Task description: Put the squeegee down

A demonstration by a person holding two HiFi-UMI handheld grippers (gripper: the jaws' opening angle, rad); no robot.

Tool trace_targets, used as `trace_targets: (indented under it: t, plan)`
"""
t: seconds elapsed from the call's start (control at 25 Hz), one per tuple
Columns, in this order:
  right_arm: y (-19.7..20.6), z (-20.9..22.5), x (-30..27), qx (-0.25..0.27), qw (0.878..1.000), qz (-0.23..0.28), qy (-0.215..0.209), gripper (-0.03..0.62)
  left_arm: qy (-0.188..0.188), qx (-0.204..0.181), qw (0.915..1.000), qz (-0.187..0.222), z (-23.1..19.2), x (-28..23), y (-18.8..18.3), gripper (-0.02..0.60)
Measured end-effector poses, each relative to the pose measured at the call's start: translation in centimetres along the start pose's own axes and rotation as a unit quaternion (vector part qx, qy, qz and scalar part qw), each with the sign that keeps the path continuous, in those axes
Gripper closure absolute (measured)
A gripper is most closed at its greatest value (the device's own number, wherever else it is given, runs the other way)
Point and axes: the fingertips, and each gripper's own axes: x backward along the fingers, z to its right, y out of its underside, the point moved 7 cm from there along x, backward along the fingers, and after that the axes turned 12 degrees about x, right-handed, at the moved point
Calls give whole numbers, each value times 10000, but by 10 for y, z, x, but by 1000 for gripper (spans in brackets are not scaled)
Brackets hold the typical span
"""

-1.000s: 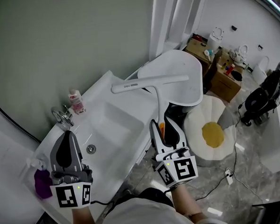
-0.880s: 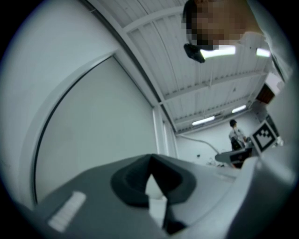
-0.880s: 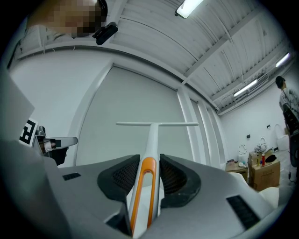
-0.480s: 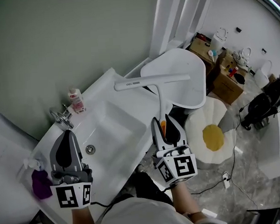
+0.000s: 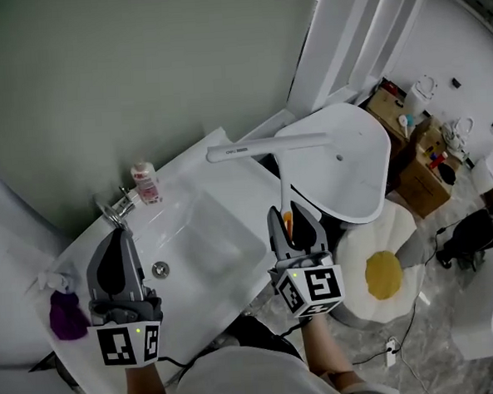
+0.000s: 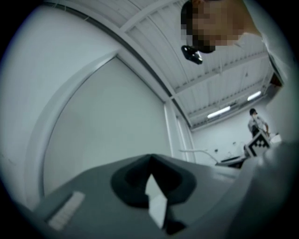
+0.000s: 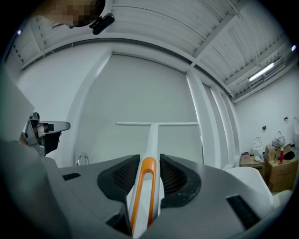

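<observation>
The squeegee [image 5: 268, 147] has a long white blade and a white handle with an orange insert [image 7: 148, 175]. My right gripper [image 5: 289, 220] is shut on that handle and holds it upright, with the blade in the air over the right end of the white sink counter [image 5: 229, 185]. In the right gripper view the blade [image 7: 157, 124] lies level across the grey wall, above my right gripper [image 7: 148, 169]. My left gripper [image 5: 117, 238] hangs over the counter's left part, near the drain, shut with nothing in it. In the left gripper view my left gripper [image 6: 150, 173] points at wall and ceiling.
A basin [image 5: 200, 228] with a drain [image 5: 159, 270] is sunk in the counter. A chrome tap [image 5: 114, 212] and a pink bottle [image 5: 146, 182] stand at its back, a purple bottle [image 5: 67, 314] at the left. Right of the counter are a white rounded fixture [image 5: 349, 173], an egg-shaped mat [image 5: 383, 273] and cardboard boxes [image 5: 414, 152].
The head view has shifted, so the counter and the room sit further right and lower. Both grippers keep their places in the view, and the squeegee stays gripped and upright.
</observation>
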Motion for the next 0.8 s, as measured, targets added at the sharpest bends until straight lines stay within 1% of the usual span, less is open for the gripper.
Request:
trace_targets:
  t: [0.2,0.4,0.64,0.8]
  plan:
    - [25,12,-36,-148,9987,-246,-412,465,-286,-55,9996,-27,2,-15,8,574]
    - [48,22,-62,-201,9952,-564,-771,464,-462,-61,9989,-37,9,-30,14,574]
    - [80,29,-90,-300,9887,-989,-1090,464,-637,-70,9979,-84,13,-44,23,572]
    - [99,29,-107,-249,9839,-1255,-1247,465,-787,-97,9968,-91,17,-47,26,572]
